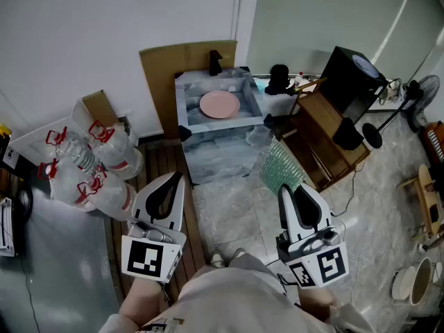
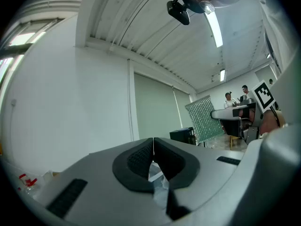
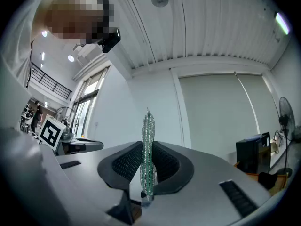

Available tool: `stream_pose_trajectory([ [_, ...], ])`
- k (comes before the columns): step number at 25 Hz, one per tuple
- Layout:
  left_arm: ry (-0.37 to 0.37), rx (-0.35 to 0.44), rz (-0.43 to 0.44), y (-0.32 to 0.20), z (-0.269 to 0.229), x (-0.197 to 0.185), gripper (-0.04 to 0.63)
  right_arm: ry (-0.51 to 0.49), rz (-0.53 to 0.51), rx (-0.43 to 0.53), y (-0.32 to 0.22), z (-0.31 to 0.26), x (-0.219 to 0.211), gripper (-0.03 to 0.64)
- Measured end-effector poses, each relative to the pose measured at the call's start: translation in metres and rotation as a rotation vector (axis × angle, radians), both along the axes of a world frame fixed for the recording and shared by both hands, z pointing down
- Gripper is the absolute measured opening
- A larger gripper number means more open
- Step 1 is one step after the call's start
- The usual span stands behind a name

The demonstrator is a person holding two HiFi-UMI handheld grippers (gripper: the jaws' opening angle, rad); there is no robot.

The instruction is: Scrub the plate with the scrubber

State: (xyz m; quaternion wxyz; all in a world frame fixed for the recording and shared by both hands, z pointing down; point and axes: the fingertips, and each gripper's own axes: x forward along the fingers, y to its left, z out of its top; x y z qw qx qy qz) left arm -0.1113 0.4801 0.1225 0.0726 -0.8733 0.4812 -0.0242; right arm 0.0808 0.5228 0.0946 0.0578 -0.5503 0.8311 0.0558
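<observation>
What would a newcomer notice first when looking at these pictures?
The glittering green scrubber stands out, clamped upright between the jaws of the right gripper, close to the person. Ahead, a pink plate lies inside a grey marbled basin by the wall. At the left, clear bottles with red handles lie heaped together.

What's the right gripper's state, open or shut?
Shut. The right gripper clamps the green mesh scrubber edge-on between its jaws, with no gap showing.

This looks like a plain back room used for work. It has bare white walls [image 1: 104, 33] and a marble floor [image 1: 236, 214]. Water jugs [image 1: 97, 165] are heaped at the left, cardboard [image 1: 187, 64] leans against the far wall, and a wooden shelf [image 1: 326, 141] and standing fan [image 1: 423, 92] are at the right.
</observation>
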Motion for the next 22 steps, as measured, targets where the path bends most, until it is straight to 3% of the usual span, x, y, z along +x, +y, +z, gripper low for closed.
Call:
stream_pose_trajectory([
  [2, -0.013, 0.022, 0.005, -0.003, 0.003, 0.0, 0.021, -0.018, -0.001, -0.004, -0.001, 0.001, 0.004, 0.094],
  [6, -0.004, -0.008, 0.009, -0.007, 0.0, 0.004, 0.021, -0.019, 0.001, -0.01, -0.008, 0.002, 0.006, 0.094],
  [11, -0.01, 0.039, 0.009, -0.015, -0.001, 0.001, 0.021, -0.009, -0.013, -0.014, -0.015, 0.004, 0.001, 0.094],
  [17, -0.004, -0.027, 0.004, -0.016, 0.003, 0.002, 0.021, -0.006, -0.018, -0.023, -0.02, 0.007, -0.002, 0.094],
  [22, -0.012, 0.026, -0.001, -0.022, 0.004, -0.005, 0.021, 0.004, 0.0, -0.024, -0.023, 0.008, 0.001, 0.094],
])
